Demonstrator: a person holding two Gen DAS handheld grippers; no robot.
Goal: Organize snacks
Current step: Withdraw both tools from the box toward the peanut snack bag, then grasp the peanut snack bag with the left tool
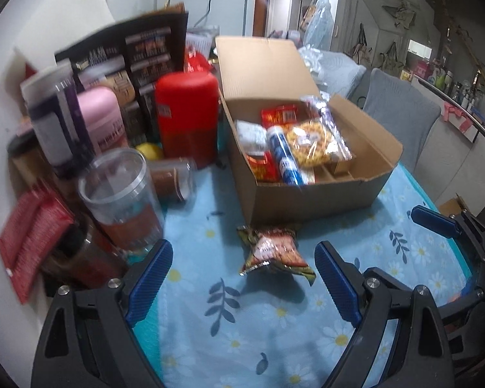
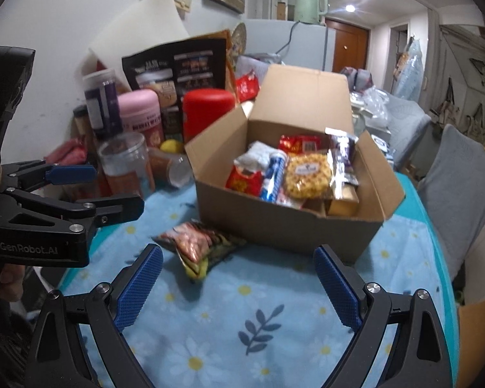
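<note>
**Snack packet on the cloth, in front of the open box**

A small crinkled snack packet [image 1: 274,252] [image 2: 200,242], red-brown with yellow-green edges, lies flat on the blue floral tablecloth [image 1: 242,323] [image 2: 242,323], just in front of the near wall of an open cardboard box [image 1: 307,194] [image 2: 287,223]. Whether packet and box touch cannot be told.

In the box lie a blue-and-white tube [image 1: 284,155] [image 2: 273,174], a clear bag of yellow popcorn-like snack [image 1: 313,145] [image 2: 308,176], red packets [image 1: 263,165] [image 2: 244,179] and a white wrapped item [image 1: 250,134] [image 2: 258,155]. Its lid flap stands up at the back.

The left gripper [image 1: 244,278] [image 2: 113,187] hangs over the cloth with its blue-padded jaws spread wide, holding nothing; the packet sits between and ahead of the pads. The right gripper [image 2: 239,284] [image 1: 436,220] is likewise wide open and empty, facing the box; only part of it shows in the left view.

Left of the box stand a red canister [image 1: 187,119] [image 2: 208,110], a pink jar [image 1: 105,119] [image 2: 142,114], a clear plastic jar [image 1: 123,194] [image 2: 126,165] and a dark upright bag [image 1: 139,61] [image 2: 181,68]. A yellow lemon-like fruit [image 1: 150,152] [image 2: 173,145] lies between them.
</note>
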